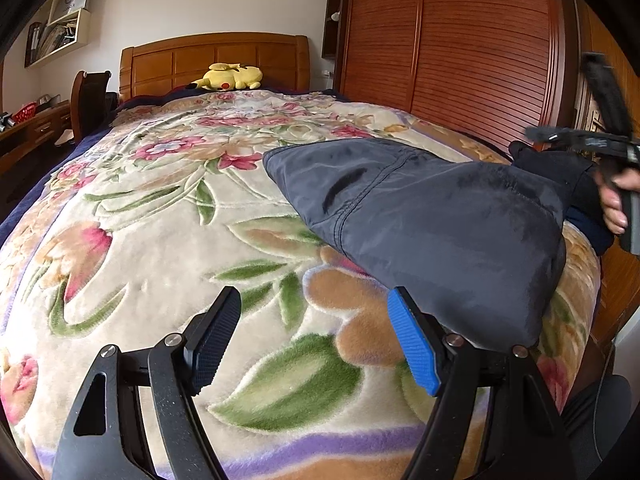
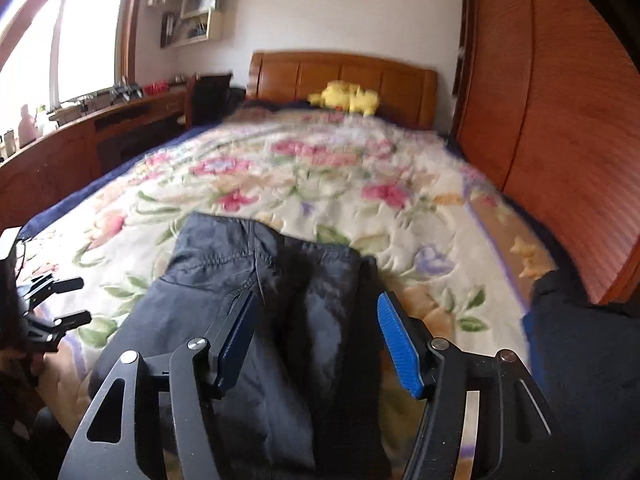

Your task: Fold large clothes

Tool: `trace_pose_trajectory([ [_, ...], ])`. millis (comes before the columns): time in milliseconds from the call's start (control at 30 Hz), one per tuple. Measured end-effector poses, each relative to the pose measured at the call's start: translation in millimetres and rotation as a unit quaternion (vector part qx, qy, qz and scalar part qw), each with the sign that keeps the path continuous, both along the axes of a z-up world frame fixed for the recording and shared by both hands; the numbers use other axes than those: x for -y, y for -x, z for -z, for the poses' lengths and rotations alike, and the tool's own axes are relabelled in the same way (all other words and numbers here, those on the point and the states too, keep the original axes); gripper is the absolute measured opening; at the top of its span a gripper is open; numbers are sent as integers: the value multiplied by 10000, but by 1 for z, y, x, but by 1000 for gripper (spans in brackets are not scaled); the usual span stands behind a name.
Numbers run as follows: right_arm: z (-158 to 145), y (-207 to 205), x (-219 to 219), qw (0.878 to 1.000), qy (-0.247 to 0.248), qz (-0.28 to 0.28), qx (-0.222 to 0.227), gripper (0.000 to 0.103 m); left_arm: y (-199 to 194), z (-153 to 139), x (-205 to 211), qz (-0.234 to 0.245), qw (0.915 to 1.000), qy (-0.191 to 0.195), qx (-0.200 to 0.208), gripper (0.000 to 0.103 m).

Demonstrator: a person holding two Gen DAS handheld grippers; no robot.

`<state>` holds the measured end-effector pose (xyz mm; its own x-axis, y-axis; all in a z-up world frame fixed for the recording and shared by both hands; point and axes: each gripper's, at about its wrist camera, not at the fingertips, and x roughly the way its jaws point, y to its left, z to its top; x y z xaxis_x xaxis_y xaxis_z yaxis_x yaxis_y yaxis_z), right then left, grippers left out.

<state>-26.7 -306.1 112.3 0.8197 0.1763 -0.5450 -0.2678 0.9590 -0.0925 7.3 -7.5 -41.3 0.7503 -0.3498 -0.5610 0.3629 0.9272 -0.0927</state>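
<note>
Two grippers are in play, and neither has hold of anything. The left gripper, at the bottom centre of its own view, has its jaws spread wide over the floral blanket, empty, with its blue pad just beside the near edge of the dark garment. The right gripper stands just as wide open above the same garment, which lies partly folded at the lower centre of that view, near the foot of the bed.

Several things could go wrong from here, as I judge it. The cloth looks slick and puffy, so a pinch that takes only the top layer may let the fold slide apart. The plush blanket could be caught together with the garment if the jaws dig in too deep. A second dark piece of clothing sits at the lower right, near the bed's edge, and could slip off or be grabbed by mistake.

Much is hard to read. The right wrist view is smeared by motion, so seams and layers blur together. The garment's near end is hidden behind the gripper bodies, and its right end is cut off behind the person's hand at the right edge of the left view. How many folds it already has I cannot tell.
</note>
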Motion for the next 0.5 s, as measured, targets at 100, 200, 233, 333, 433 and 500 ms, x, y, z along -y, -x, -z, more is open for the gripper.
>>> trace_pose_trajectory([
  [100,17,-26,-10,9987,38,-44,-499,64,0,1,-1,-17,10000,23,-7,77],
  [200,33,-45,-15,9965,206,71,-809,64,0,5,-3,-39,9999,66,-72,77],
  [233,39,-51,-15,9951,212,67,-959,64,0,6,-3,-36,9999,71,-90,77],
  [333,57,-61,-18,9910,381,36,-1281,64,0,8,-4,-21,9999,95,-112,77],
  [433,67,-64,-18,9901,416,-34,-1341,39,0,9,-5,-28,9998,125,-122,77],
  [500,65,-57,-21,9917,488,-164,-1174,15,-1,10,-5,-31,9998,132,-148,77],
])
